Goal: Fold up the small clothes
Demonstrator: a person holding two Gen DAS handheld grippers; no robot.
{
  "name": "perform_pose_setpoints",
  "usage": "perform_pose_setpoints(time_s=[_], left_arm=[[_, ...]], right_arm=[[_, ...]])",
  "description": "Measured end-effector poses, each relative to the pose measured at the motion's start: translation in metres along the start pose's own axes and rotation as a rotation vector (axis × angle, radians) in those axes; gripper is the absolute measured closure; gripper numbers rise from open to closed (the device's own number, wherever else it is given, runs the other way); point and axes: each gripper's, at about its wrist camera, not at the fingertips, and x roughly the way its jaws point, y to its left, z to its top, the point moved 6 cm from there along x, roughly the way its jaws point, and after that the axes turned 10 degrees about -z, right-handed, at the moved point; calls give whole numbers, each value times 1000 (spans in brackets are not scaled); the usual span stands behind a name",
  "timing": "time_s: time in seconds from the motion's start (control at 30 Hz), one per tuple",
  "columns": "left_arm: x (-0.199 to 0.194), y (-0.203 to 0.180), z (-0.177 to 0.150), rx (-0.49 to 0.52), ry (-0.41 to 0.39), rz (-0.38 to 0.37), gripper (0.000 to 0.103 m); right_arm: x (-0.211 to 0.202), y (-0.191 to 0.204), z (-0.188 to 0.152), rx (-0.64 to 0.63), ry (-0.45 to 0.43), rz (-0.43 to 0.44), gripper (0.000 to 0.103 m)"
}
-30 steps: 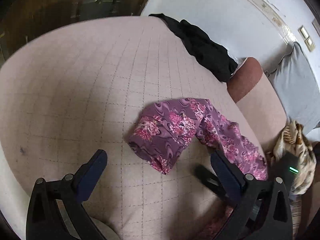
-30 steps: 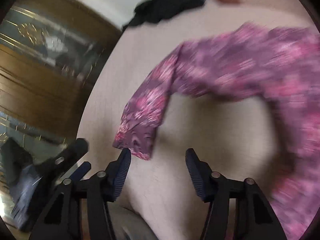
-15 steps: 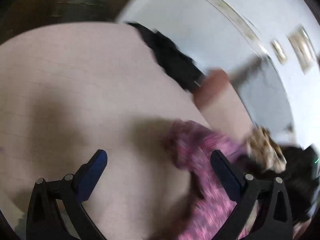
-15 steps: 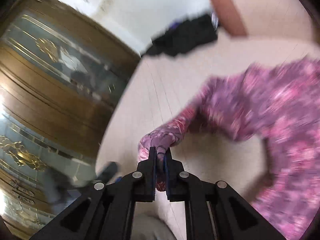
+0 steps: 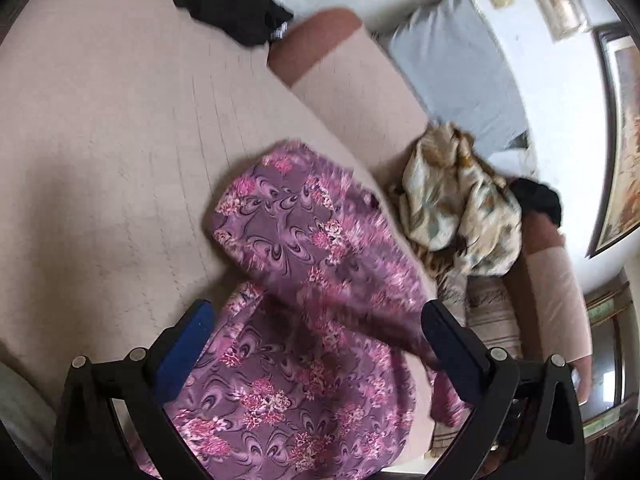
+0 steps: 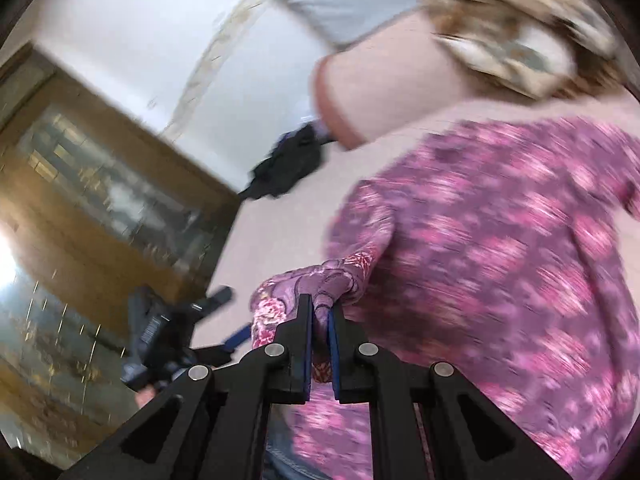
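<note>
A purple garment with pink flowers [image 5: 312,280] lies on the pale pink quilted sofa seat [image 5: 112,128], one part folded over the rest. My left gripper [image 5: 316,344] is open and empty, its jaws spread wide just above the garment. My right gripper [image 6: 320,320] is shut on the end of the garment's sleeve [image 6: 316,284] and holds it lifted; the rest of the garment [image 6: 500,260] spreads to the right, blurred. The left gripper [image 6: 176,332] also shows at the lower left of the right wrist view.
A black garment [image 5: 232,4] lies at the far end of the seat. A cream and brown patterned cloth [image 5: 460,196] is heaped by the sofa back, beside a grey cushion [image 5: 452,72]. A wooden glass-fronted cabinet [image 6: 100,200] stands to the left.
My right gripper closed on the sleeve end and carried it up and over the garment. My left gripper swung right along the sofa and stayed open.
</note>
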Motion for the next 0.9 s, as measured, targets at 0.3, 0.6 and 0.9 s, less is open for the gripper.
perform_pose_setpoints(time_s=[0.3, 0.6, 0.9], left_arm=[[51, 23, 30, -73, 52, 135, 0], [87, 38, 56, -83, 102, 158, 4], [93, 55, 45, -242, 165, -40, 14]], right_arm=[[-37, -61, 5, 73, 6, -53, 95], [-3, -111, -35, -124, 269, -442, 93], [-9, -96, -19, -179, 174, -473, 12]])
